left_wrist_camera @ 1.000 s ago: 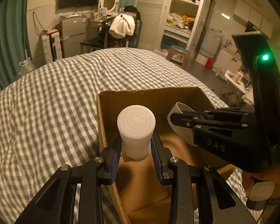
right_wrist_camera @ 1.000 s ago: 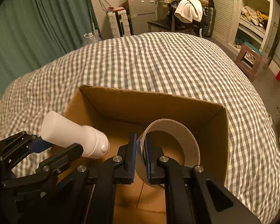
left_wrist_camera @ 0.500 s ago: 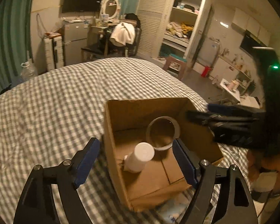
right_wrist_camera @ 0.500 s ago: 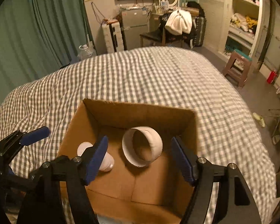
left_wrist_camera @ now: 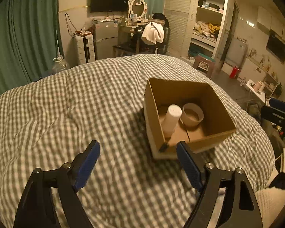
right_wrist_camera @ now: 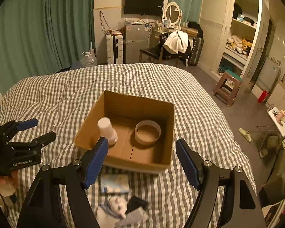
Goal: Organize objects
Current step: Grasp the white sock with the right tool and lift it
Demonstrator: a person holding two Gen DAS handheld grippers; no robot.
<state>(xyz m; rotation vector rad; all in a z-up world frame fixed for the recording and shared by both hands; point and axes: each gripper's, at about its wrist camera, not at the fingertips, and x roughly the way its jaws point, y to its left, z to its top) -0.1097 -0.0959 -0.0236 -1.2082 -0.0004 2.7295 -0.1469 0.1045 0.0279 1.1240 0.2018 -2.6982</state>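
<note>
An open cardboard box [left_wrist_camera: 220, 112] [right_wrist_camera: 162, 121] sits on the checked bed. Inside it a white bottle [left_wrist_camera: 171, 118] [right_wrist_camera: 106, 130] leans against the left wall, and a white tape ring [left_wrist_camera: 192, 115] [right_wrist_camera: 147, 132] lies flat beside it. My left gripper [left_wrist_camera: 137, 152] is open and empty, above the bedspread to the left of the box; it also shows in the right wrist view [right_wrist_camera: 36, 130]. My right gripper [right_wrist_camera: 140, 148] is open and empty, held above the box's near side; it also shows at the right edge of the left wrist view [left_wrist_camera: 275, 107].
In front of the box lie a light blue packet [right_wrist_camera: 115, 183], a white soft item [right_wrist_camera: 115, 205] and a dark flat object [right_wrist_camera: 135, 202]. The checked bedspread [left_wrist_camera: 66, 104] spreads left and behind. A stool [right_wrist_camera: 227, 87] stands on the floor at right.
Both grippers let go of the bottle and the tape ring, opened wide and pulled back and up from the box. The tape ring has dropped from standing on edge to lying flat.
</note>
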